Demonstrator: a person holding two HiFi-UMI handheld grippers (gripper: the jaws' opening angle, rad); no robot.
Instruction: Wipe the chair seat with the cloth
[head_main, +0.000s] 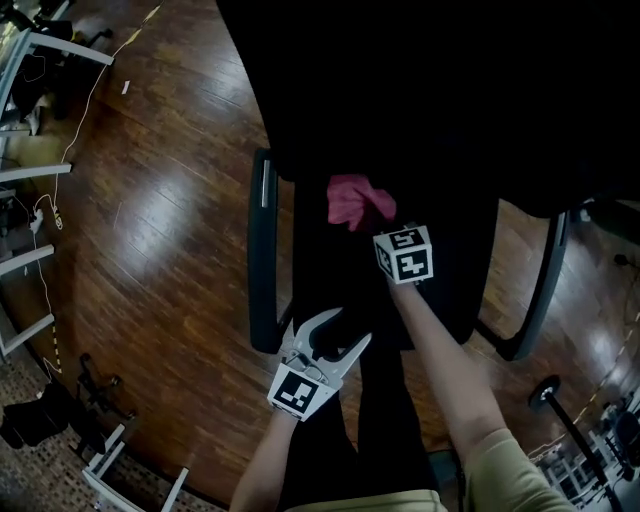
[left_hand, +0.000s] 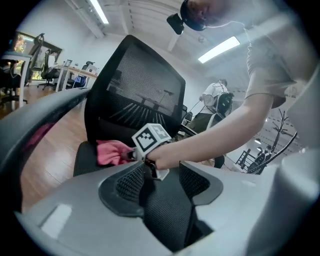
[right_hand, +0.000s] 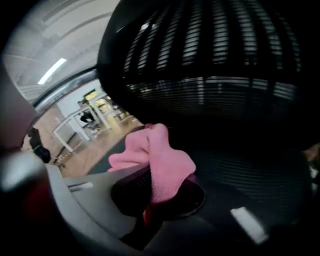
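The wooden floor (head_main: 150, 230) fills the left half of the head view, and a black office chair stands on it. The chair's mesh backrest (head_main: 400, 80) takes up the top of that view, and the chair seat (head_main: 450, 280) extends below it toward the person. One armrest (head_main: 262, 260) flanks the seat at that view's left and a second armrest (head_main: 540, 290) flanks it at the right. Both of the person's forearms reach in from the bottom edge. The left gripper (head_main: 345, 330) is positioned at the seat's front edge. In the left gripper view its jaws are drawn together on the black mesh of that edge, which fills the gap between the pads (left_hand: 131, 184). The right gripper (head_main: 385, 228) is farther in over the seat, toward the backrest, with its marker cube (head_main: 404, 253) facing up. In the right gripper view its jaws are clamped on the pink cloth (right_hand: 162, 160), which is bunched and rises out from between them in front of the backrest. In the head view the cloth lies crumpled at the rear of the seat, just below the backrest and just ahead of the right gripper. From the left gripper view it shows low on the seat surface. Whether it presses on the seat cannot be determined.
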